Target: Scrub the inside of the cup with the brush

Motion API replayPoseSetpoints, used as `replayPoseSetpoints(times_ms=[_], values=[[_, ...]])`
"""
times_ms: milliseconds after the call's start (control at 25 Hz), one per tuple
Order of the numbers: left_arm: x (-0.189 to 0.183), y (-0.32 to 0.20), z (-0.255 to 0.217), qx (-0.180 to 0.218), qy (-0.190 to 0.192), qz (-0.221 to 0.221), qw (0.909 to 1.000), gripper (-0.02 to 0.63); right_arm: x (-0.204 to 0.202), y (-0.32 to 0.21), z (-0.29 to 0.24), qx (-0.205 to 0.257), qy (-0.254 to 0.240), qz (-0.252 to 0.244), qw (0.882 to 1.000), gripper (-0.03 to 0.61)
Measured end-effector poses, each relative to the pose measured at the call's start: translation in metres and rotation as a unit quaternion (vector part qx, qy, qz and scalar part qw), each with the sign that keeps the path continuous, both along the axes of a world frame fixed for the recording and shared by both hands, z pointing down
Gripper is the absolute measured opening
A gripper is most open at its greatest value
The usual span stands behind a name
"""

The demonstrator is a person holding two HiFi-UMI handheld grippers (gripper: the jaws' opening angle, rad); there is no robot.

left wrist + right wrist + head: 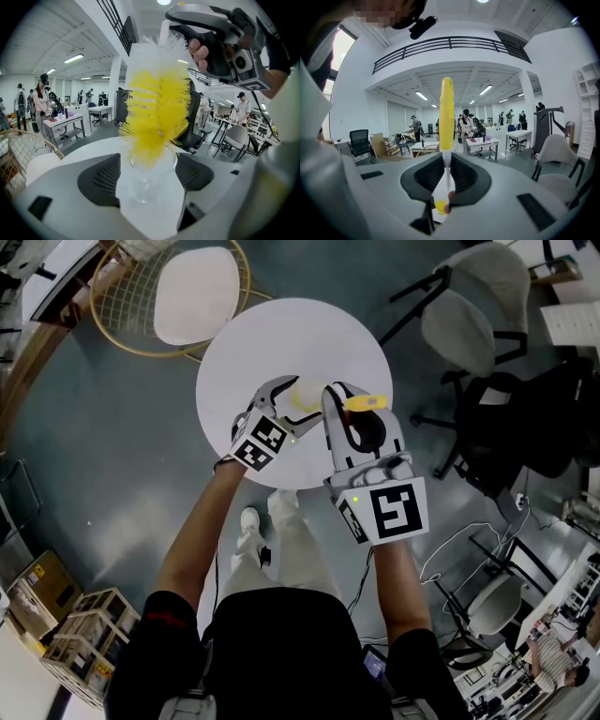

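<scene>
A clear glass cup point(145, 188) stands on the round white table point(244, 352) between the pads of my left gripper point(149, 176). A small gap shows at the left pad, so the jaws are open around it. The brush's yellow bristles point(157, 112) hang over the cup, and their lowest tufts dip into its mouth. My right gripper point(446, 176) is shut on the brush's thin white stem, and the yellow handle point(446, 112) sticks up above the jaws. In the head view the left gripper point(291, 404) and right gripper point(345, 401) meet near the table's middle.
A wire-framed chair with a white cushion point(192, 292) stands behind the table on the left. Office chairs point(469, 315) stand at the right. Cardboard boxes point(84, 624) sit on the floor at the lower left. Cables point(459, 549) lie on the floor at the right.
</scene>
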State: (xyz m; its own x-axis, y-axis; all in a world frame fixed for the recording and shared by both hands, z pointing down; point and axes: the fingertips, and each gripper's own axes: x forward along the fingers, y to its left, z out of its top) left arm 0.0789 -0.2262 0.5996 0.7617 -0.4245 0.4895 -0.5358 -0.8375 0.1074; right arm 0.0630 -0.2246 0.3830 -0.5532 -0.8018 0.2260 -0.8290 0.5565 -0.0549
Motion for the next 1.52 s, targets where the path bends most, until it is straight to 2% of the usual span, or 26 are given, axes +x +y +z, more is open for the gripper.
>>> replayPoseSetpoints(times_ms=[600, 1040, 1520], values=[[-0.011, 0.011, -0.011, -0.002, -0.013, -0.009, 0.9999, 0.359, 0.000, 0.009, -0.014, 0.012, -0.001, 0.004, 1.000, 0.051], [-0.023, 0.023, -0.036, 0.016, -0.017, -0.006, 0.9997, 0.354, -0.004, 0.023, -0.027, 0.019, -0.003, 0.014, 1.000, 0.051], [-0.047, 0.055, -0.081, 0.038, -0.021, -0.016, 0.9989, 0.183, -0.015, 0.054, -0.061, 0.040, -0.001, 0.023, 0.999, 0.051]])
